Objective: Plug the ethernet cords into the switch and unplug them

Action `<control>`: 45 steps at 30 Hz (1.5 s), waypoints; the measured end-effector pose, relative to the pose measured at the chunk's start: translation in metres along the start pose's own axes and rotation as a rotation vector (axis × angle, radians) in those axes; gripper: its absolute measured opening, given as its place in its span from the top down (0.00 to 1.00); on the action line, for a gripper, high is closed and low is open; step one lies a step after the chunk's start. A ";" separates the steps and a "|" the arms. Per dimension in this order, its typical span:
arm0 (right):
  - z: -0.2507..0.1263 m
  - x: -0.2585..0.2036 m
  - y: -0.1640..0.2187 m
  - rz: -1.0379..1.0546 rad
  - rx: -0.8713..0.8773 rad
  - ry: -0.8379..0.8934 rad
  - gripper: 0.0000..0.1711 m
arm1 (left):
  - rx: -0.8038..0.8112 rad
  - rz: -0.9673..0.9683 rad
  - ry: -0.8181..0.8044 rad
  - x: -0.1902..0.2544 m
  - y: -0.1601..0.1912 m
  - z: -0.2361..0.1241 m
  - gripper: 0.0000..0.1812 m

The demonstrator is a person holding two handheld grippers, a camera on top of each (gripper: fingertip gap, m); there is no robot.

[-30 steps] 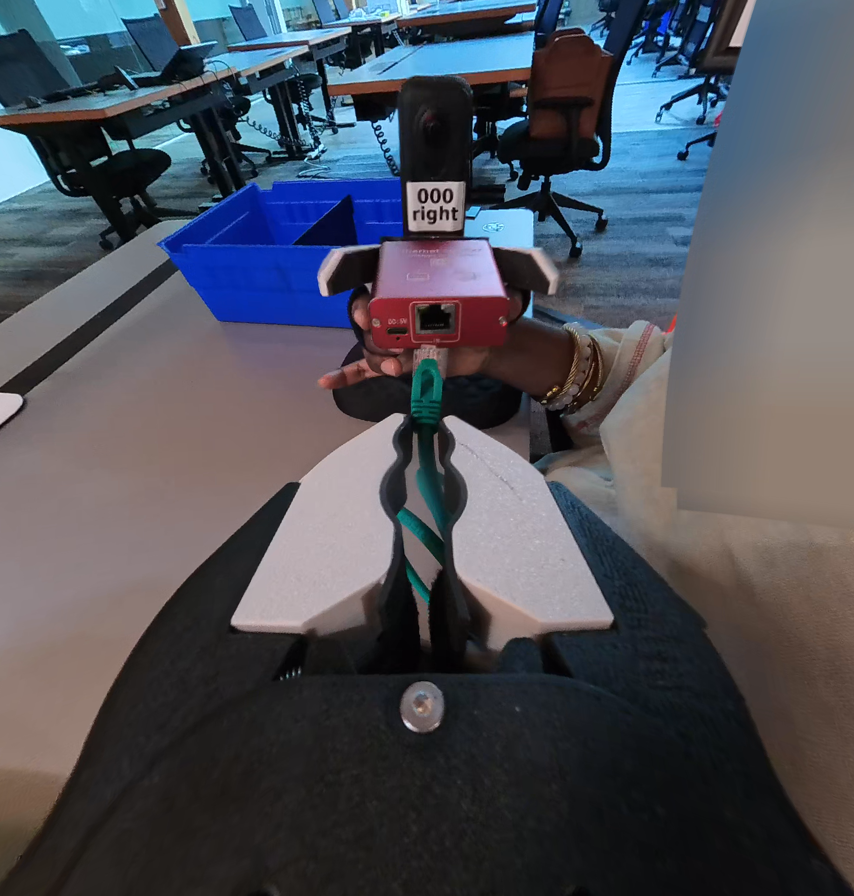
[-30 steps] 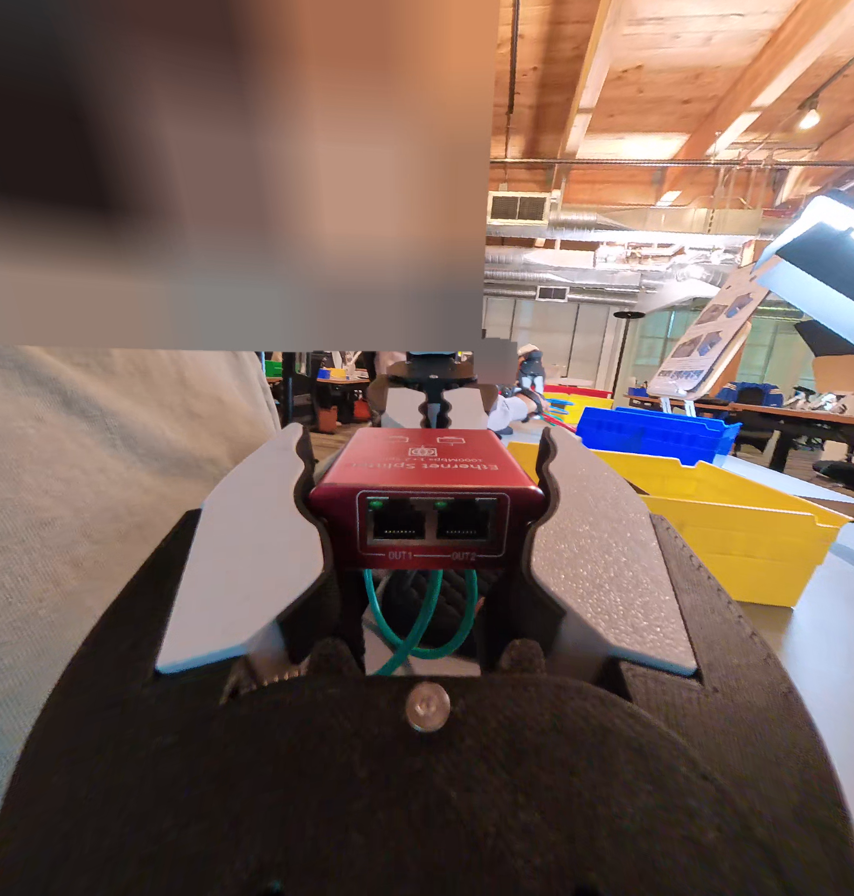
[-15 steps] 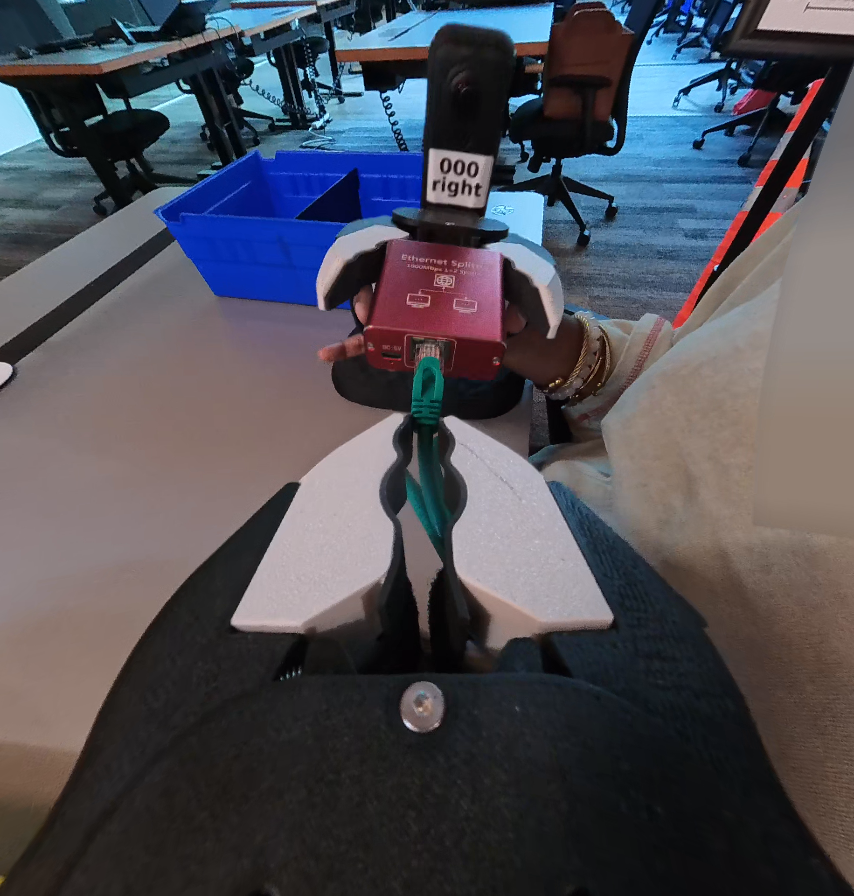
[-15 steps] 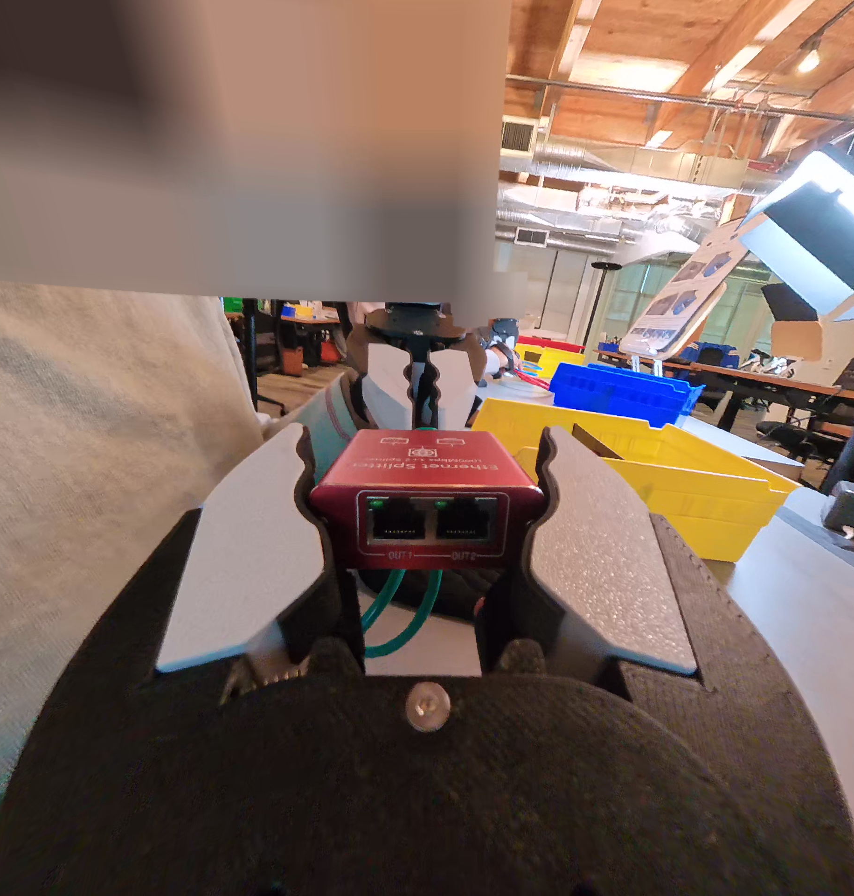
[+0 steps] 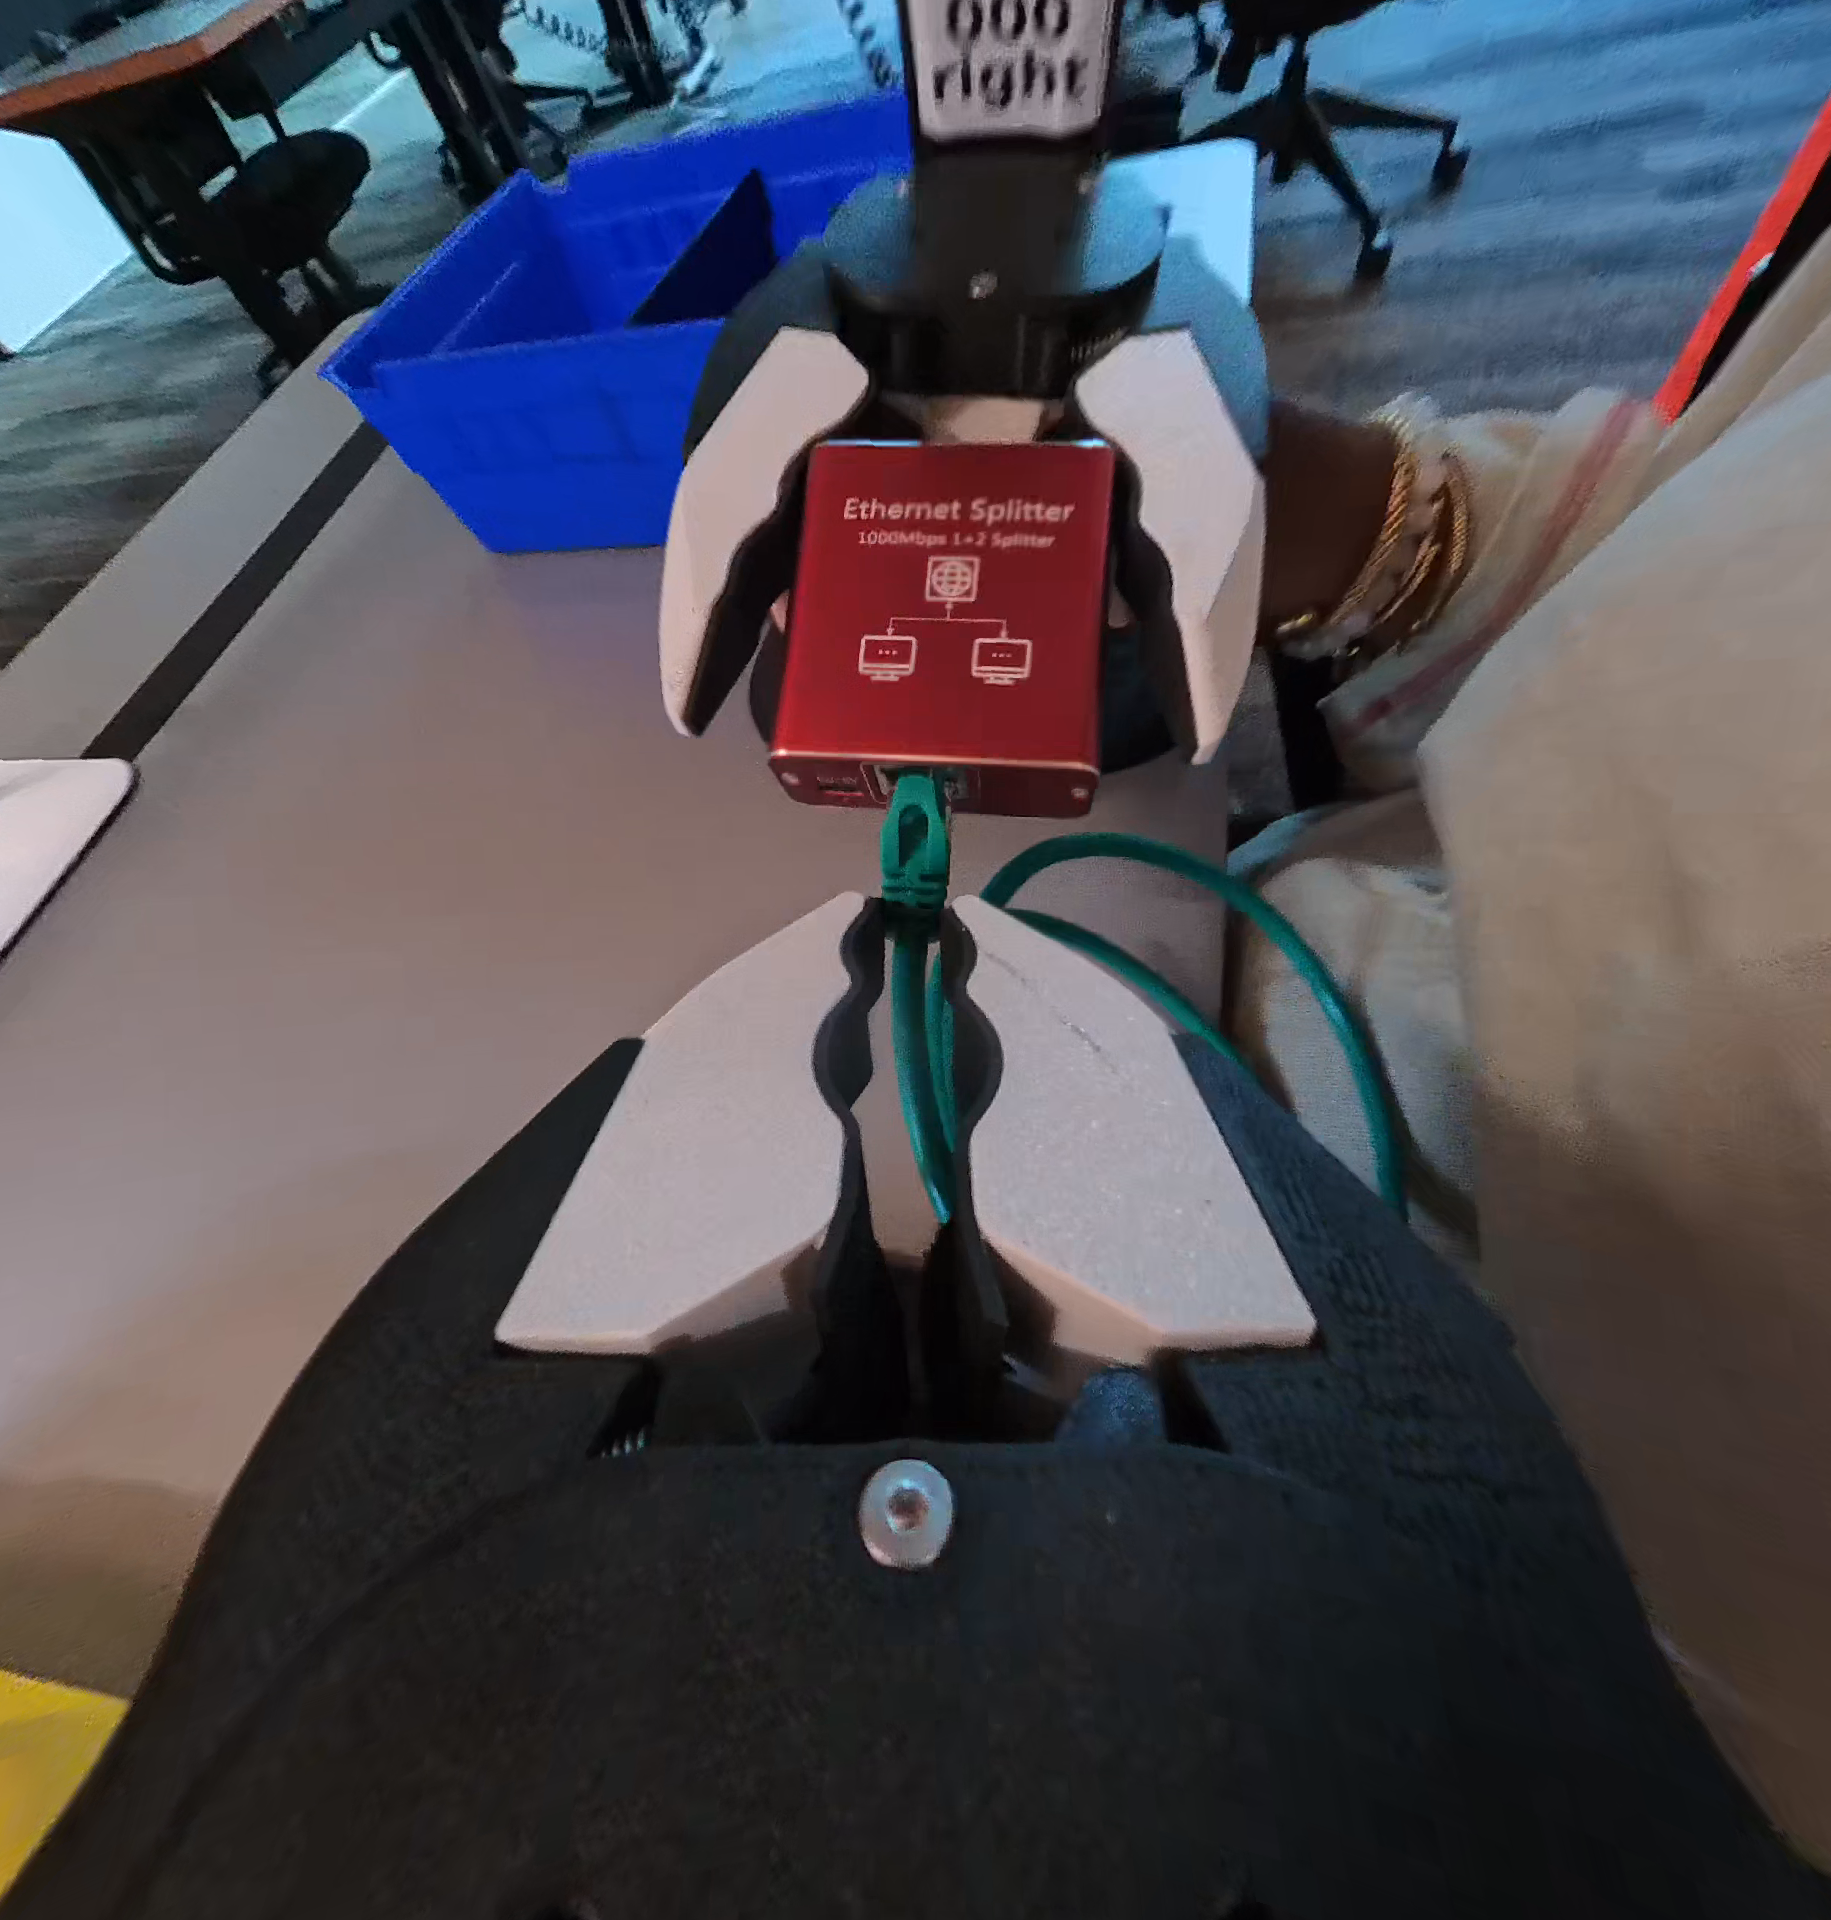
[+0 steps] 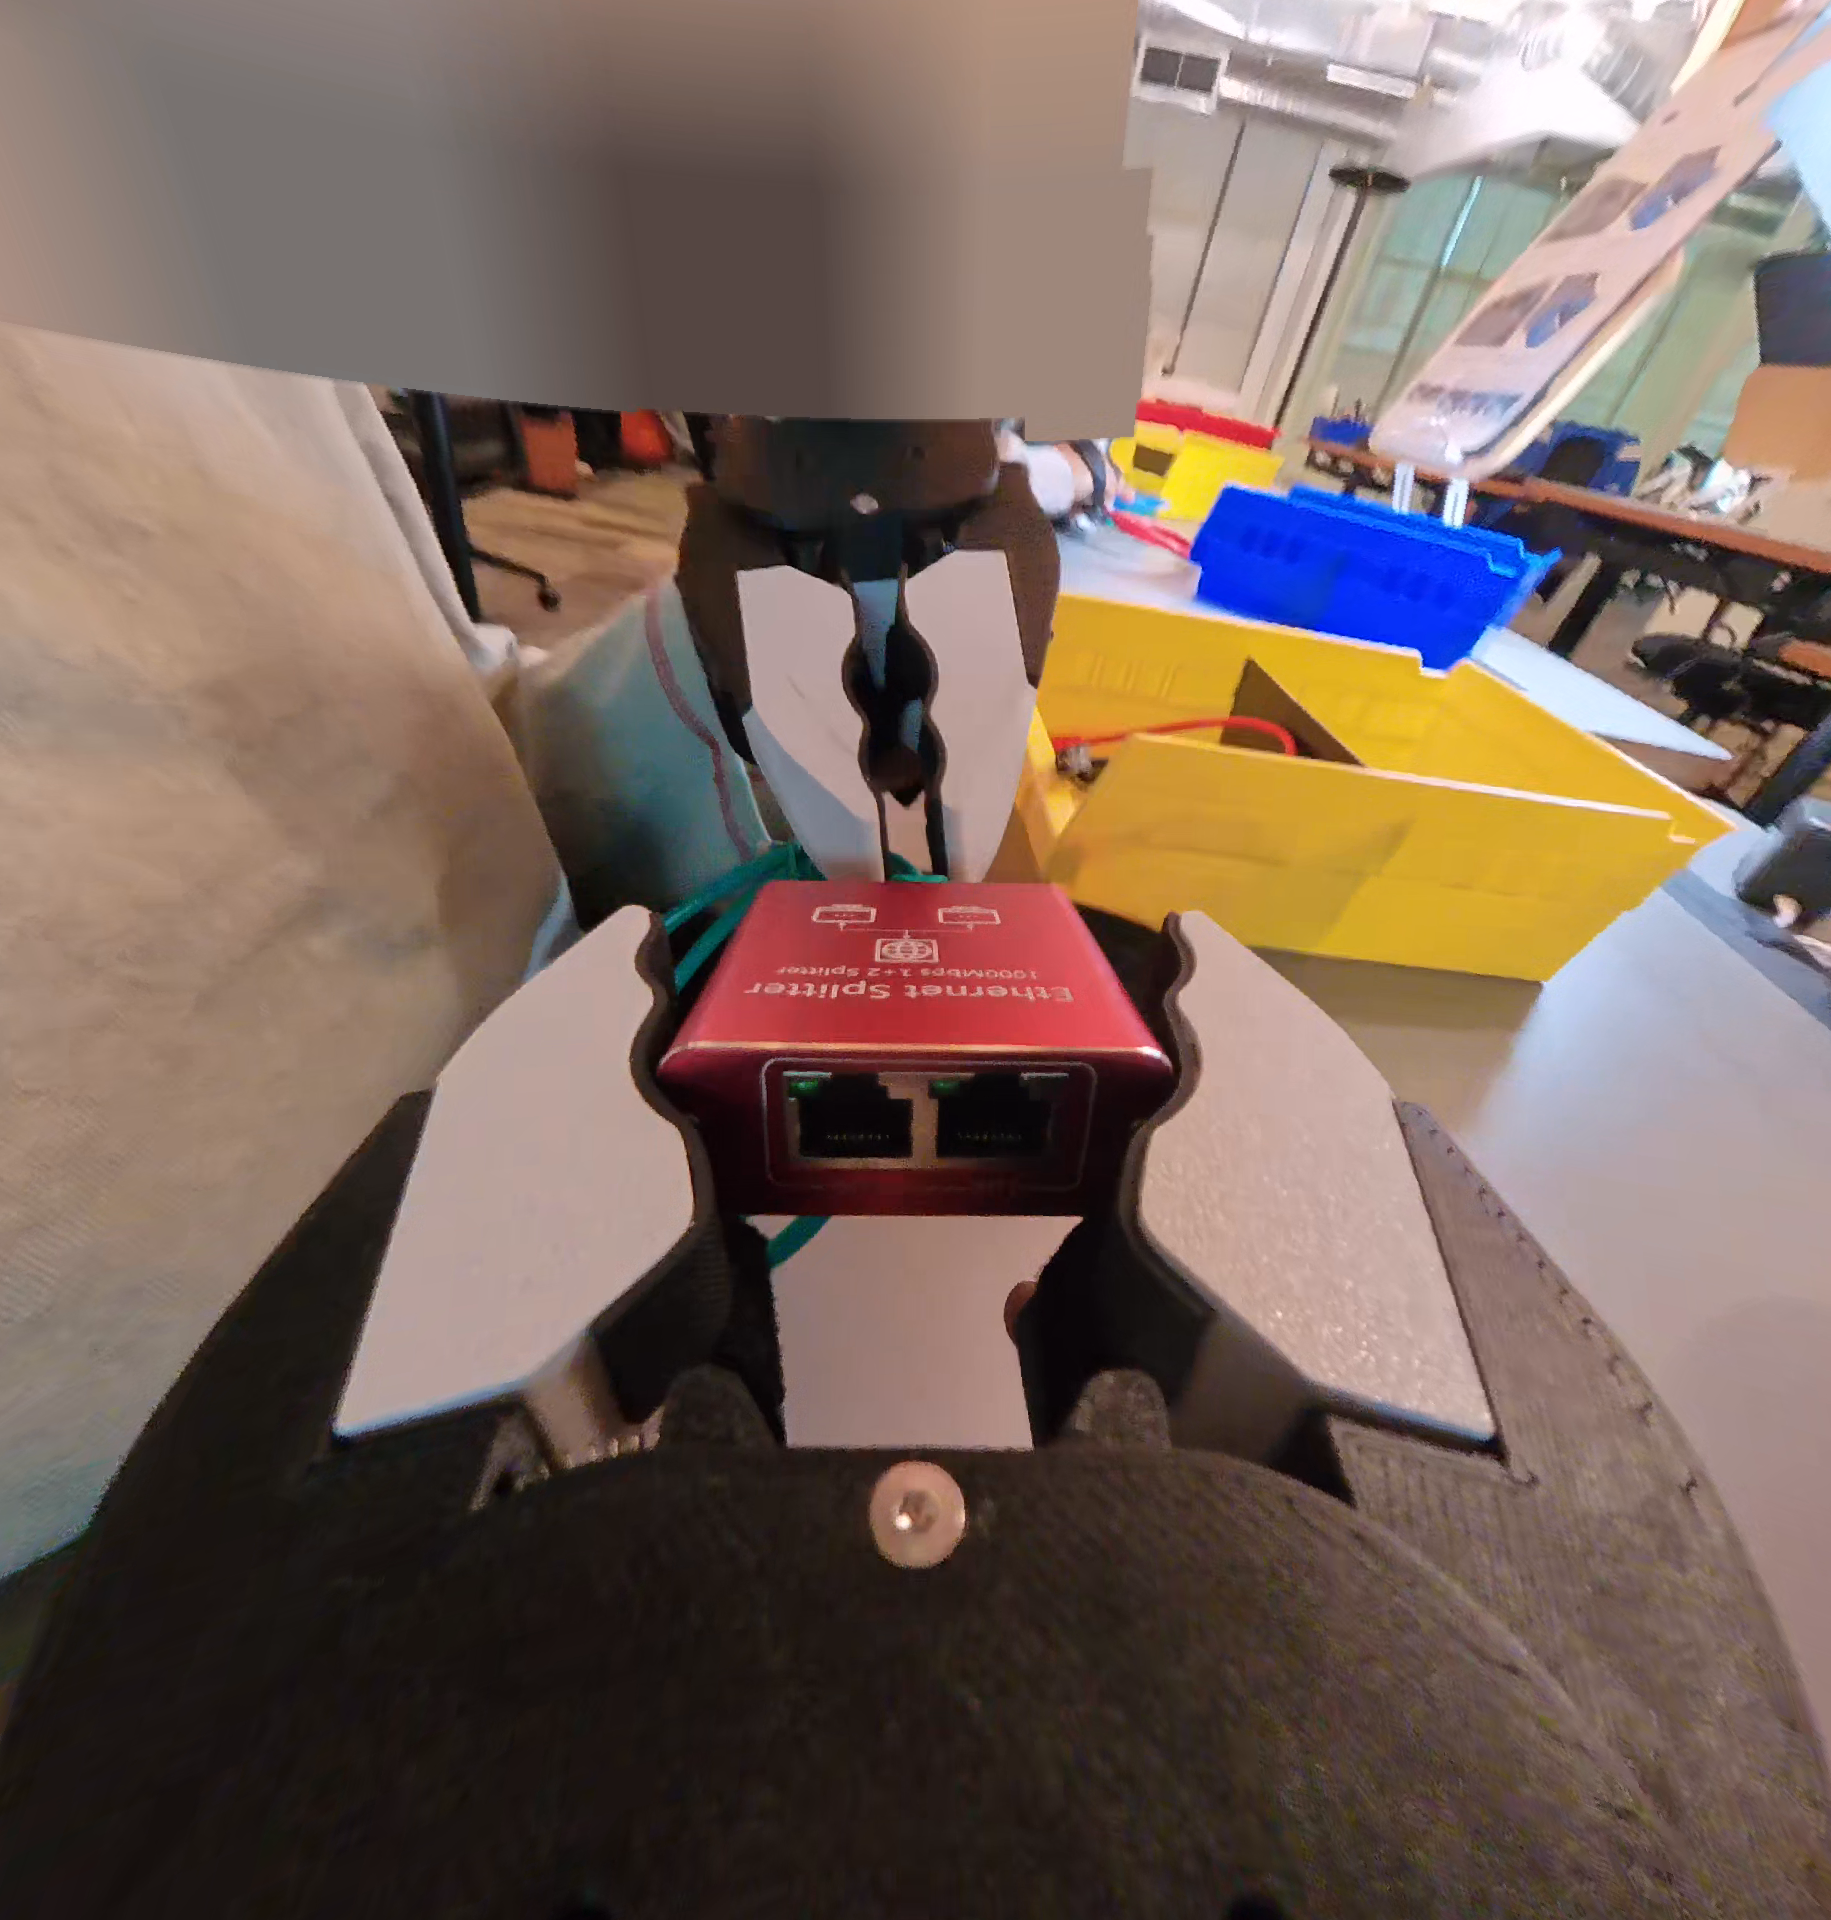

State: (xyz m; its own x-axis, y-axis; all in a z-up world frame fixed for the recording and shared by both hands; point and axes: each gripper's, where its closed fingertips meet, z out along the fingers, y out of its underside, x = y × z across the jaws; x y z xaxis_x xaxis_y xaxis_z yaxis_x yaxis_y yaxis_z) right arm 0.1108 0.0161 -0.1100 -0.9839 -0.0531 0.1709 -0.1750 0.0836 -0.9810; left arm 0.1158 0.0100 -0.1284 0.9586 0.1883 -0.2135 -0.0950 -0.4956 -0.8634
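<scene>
Plug axis: green ethernet cord [image 5: 913,1049] runs straight from the left gripper [image 5: 909,914] into the near port of the red switch [image 5: 947,613] — in line, plug apparently seated.
Left jaws: pinched on the cord just behind its plug.
Right gripper [image 6: 916,1049]: jaws clamp the switch's 2 sides; 2 ports facing it empty.
Nearer hand: left.
Surface: grey table [image 5: 391,831], switch held above it.
Room: blue bin [image 5: 537,395] far left; yellow bin [image 6: 1358,831].
</scene>
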 end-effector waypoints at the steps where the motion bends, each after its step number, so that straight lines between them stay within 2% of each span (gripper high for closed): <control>1: 0.000 0.000 0.002 -0.014 -0.025 0.012 0.48 | -0.007 0.004 -0.010 -0.001 0.002 0.002 0.95; 6: -0.002 0.000 -0.003 -0.034 -0.039 0.030 0.48 | 0.101 -0.032 0.019 -0.002 -0.009 -0.004 0.95; 10: 0.000 -0.002 -0.021 -0.069 0.046 0.049 0.48 | 0.213 -0.017 0.011 -0.002 -0.029 -0.020 0.95; 12: 0.002 -0.002 -0.021 -0.093 0.003 0.080 0.49 | 0.243 0.021 -0.024 -0.004 -0.037 -0.030 0.95; 14: 0.004 -0.004 -0.014 -0.074 -0.077 0.068 0.49 | 0.227 0.124 -0.076 -0.003 -0.038 -0.036 0.95; 18: 0.000 -0.024 -0.012 0.169 -0.097 -0.099 0.47 | 0.106 0.487 -0.182 0.005 -0.030 -0.039 0.95; 20: 0.001 -0.033 -0.009 0.279 -0.090 -0.196 0.50 | 0.103 0.575 -0.173 0.012 -0.031 -0.041 0.95; 21: 0.001 -0.039 -0.010 0.324 -0.071 -0.262 0.56 | 0.110 0.602 -0.158 0.015 -0.031 -0.041 0.94; 23: 0.001 -0.045 -0.015 0.381 -0.010 -0.358 0.77 | 0.122 0.617 -0.135 0.018 -0.031 -0.040 0.94; 25: 0.003 -0.036 -0.015 0.402 0.025 -0.330 0.80 | 0.125 0.560 -0.155 0.011 -0.032 -0.043 0.94; 27: 0.001 -0.022 -0.023 0.403 0.120 -0.267 0.83 | 0.178 0.478 -0.282 -0.010 -0.043 -0.049 0.75; 28: -0.002 -0.013 -0.029 0.420 0.186 -0.227 0.83 | 0.232 0.443 -0.377 -0.024 -0.052 -0.056 0.69; 29: -0.006 -0.002 -0.035 0.443 0.258 -0.179 0.83 | 0.321 0.387 -0.492 -0.038 -0.063 -0.067 0.67; 32: -0.025 0.030 -0.052 0.549 0.517 -0.043 0.83 | 0.863 0.010 -0.864 -0.075 -0.090 -0.141 0.68; 33: -0.034 0.041 -0.057 0.586 0.617 -0.002 0.83 | 1.063 -0.067 -0.915 -0.072 -0.090 -0.165 0.70; 34: -0.044 0.049 -0.061 0.619 0.716 0.027 0.83 | 1.216 -0.091 -0.942 -0.065 -0.088 -0.182 0.76; 35: -0.055 0.057 -0.063 0.655 0.821 0.054 0.83 | 1.285 -0.069 -0.926 -0.057 -0.089 -0.183 0.83; 36: -0.066 0.063 -0.065 0.691 0.929 0.071 0.83 | 1.267 -0.087 -0.863 -0.056 -0.091 -0.169 0.87; 39: -0.085 0.075 -0.062 0.739 1.134 0.145 0.83 | 1.105 -0.372 -0.505 -0.063 -0.089 -0.095 0.80; 42: -0.081 0.076 -0.057 0.710 1.161 0.242 0.83 | 1.013 -0.663 -0.216 -0.062 -0.080 -0.034 0.74; 45: -0.069 0.070 -0.062 0.696 1.157 0.230 0.83 | 0.887 -0.742 -0.073 -0.051 -0.072 0.012 0.73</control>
State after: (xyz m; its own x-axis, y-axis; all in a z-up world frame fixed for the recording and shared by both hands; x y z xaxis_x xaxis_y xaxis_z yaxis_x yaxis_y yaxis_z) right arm 0.0502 0.0763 -0.0310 -0.8585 -0.1680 -0.4846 0.3732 -0.8527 -0.3656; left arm 0.0704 0.0462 -0.0608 0.8424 0.2465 0.4792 0.3018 0.5209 -0.7985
